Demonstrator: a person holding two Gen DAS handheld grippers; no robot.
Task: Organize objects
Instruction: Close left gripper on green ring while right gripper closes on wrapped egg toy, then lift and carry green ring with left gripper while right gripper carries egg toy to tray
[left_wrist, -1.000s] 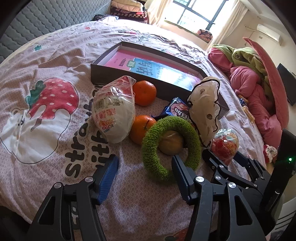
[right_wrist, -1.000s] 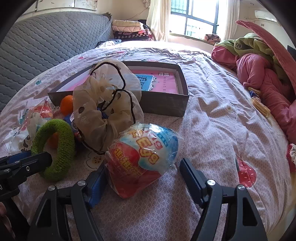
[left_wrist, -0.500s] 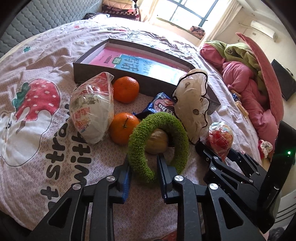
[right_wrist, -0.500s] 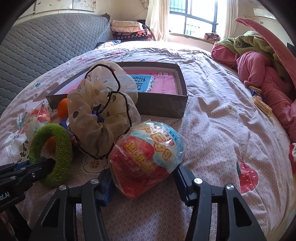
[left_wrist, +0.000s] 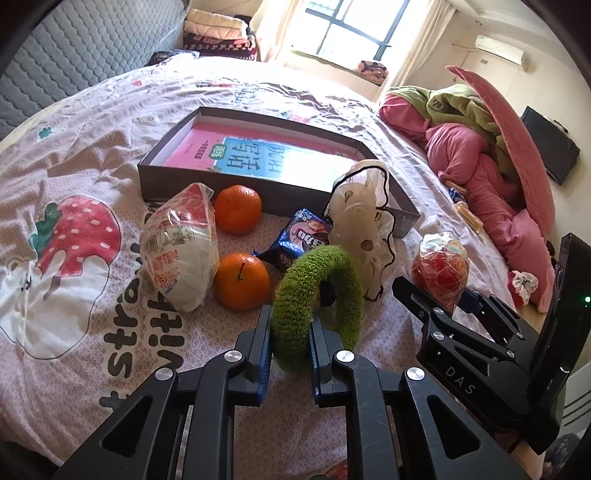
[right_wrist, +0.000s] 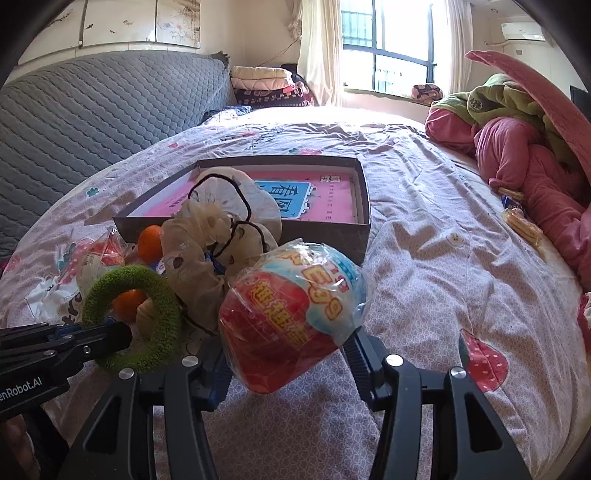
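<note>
Both tongs pinch a find on the strawberry-print bedspread.

Left gripper is pressed on a fuzzy green ring scrunchie, standing on edge at 6 o'clock of the open box. Right gripper clamps a crinkly red-and-blue wrapped snack. Only the left view shows the white bagged snack and both oranges whole; only the right shows the grey quilted headboard.

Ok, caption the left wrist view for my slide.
Left gripper clamps a green scrunchie on the bed beside two oranges.
</note>
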